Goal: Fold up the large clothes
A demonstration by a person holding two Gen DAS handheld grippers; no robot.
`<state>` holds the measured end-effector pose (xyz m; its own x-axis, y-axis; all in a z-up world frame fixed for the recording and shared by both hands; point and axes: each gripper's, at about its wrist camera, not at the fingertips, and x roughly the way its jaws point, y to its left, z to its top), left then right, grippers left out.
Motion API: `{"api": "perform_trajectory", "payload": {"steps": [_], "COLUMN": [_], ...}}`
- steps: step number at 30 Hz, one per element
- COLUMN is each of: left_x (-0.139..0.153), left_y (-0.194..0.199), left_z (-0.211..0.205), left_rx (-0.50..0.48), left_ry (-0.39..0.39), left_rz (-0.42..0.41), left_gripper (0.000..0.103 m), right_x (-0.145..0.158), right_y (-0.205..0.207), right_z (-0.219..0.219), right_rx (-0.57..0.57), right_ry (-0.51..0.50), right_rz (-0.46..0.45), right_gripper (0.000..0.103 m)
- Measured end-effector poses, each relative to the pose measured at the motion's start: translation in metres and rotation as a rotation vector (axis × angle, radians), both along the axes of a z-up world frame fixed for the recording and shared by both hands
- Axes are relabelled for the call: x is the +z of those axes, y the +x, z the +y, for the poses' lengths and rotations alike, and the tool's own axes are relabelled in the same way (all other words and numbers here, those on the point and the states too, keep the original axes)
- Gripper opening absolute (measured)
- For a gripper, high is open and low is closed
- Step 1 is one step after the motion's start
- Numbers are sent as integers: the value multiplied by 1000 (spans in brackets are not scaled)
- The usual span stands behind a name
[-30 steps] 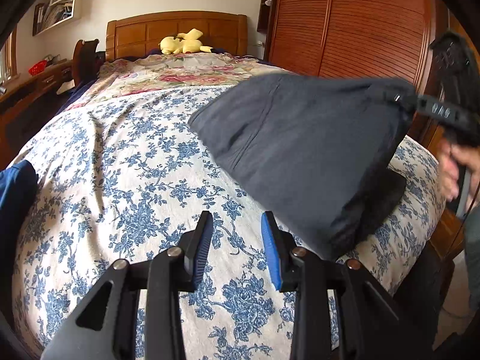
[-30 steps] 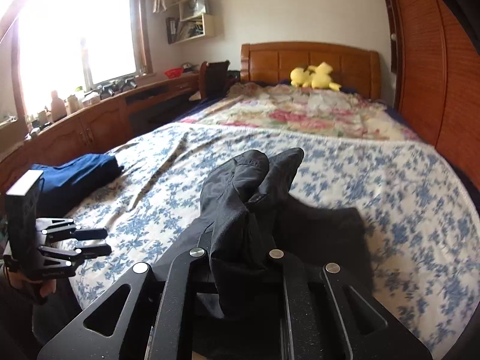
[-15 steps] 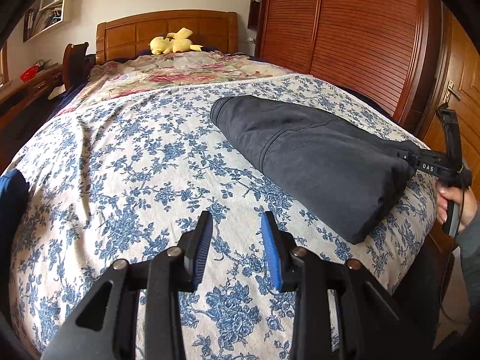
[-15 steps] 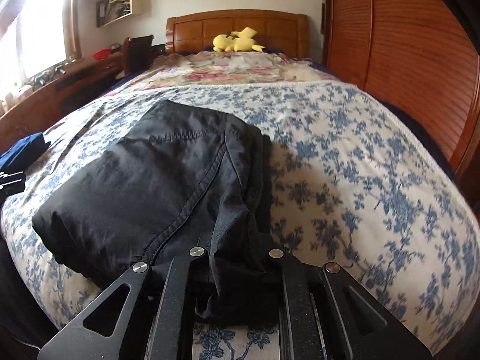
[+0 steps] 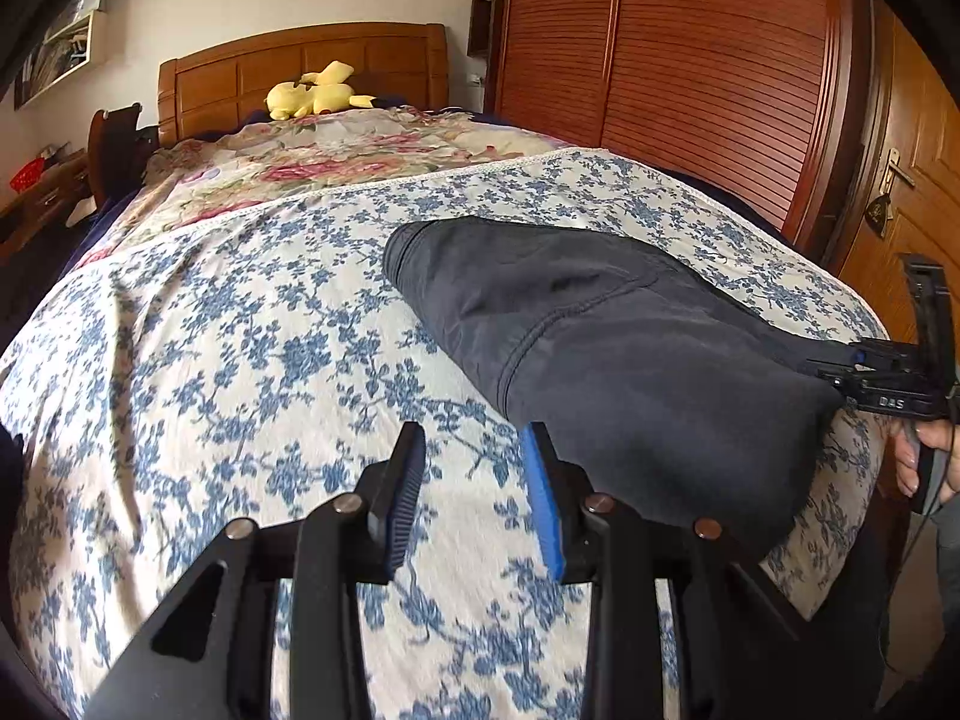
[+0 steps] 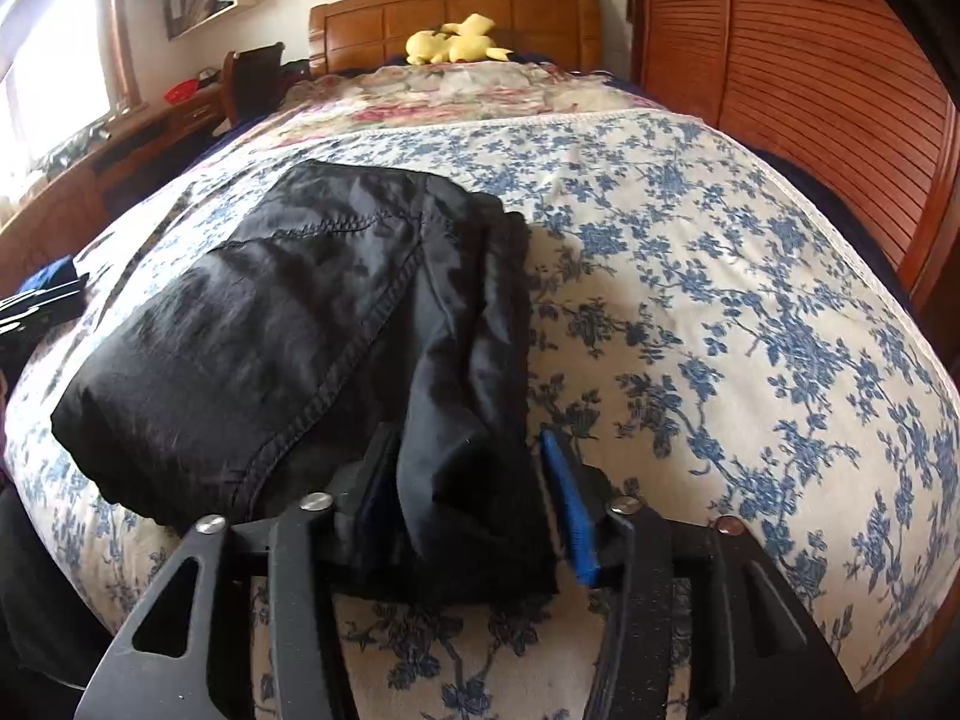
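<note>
Two fisheye views, one from each hand-held claw, both low over the foot of the bed [image 5: 252, 360] and facing its wooden headboard [image 5: 300, 72]. The left view sits toward the bed's left side, angled slightly right. The right view sits close at the right corner. Both share the dark garment [image 6: 288, 312], yellow plush toy [image 6: 459, 39] and slatted wardrobe [image 5: 708, 60].

Black left claw [image 5: 474, 483], blue ribbed pads, silver screws, right claw [image 6: 465, 489] alike, white lettering

left gripper [image 5: 474, 480] fingers apart, empty | dark garment [image 5: 600, 348] folded on bedspread [image 5: 240, 360]
</note>
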<state>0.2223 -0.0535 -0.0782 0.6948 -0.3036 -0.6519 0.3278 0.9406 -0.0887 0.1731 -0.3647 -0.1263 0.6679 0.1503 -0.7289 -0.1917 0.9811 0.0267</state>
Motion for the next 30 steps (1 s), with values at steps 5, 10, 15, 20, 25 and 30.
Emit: {"api": "perform_trajectory", "payload": {"steps": [5,10,15,20,25,30], "left_x": [-2,-7,-19,-39,-51,-57], "left_y": [36,71,106,141,157,172], "left_z": [-14,-27,-40,-54,-57,-52], "left_rx": [-27,-49,-61,-61,-56,-46], "left_ry": [24,42,56,112,138,126], "left_rz": [-4,2,25,60,60,71], "left_gripper": [32,32,32,32,39,56], "right_x": [-5,-23,-32,-35,-36,-38], "right_y": [5,13,17,20,22,23], "right_z": [-3,-2,-4,-1,2,2], "right_rx": [-3,5,12,24,25,17], "right_ry": [18,34,64,51,48,64], "right_rz": [19,48,59,62,61,68], "right_gripper": [61,62,63,63,63,63]}}
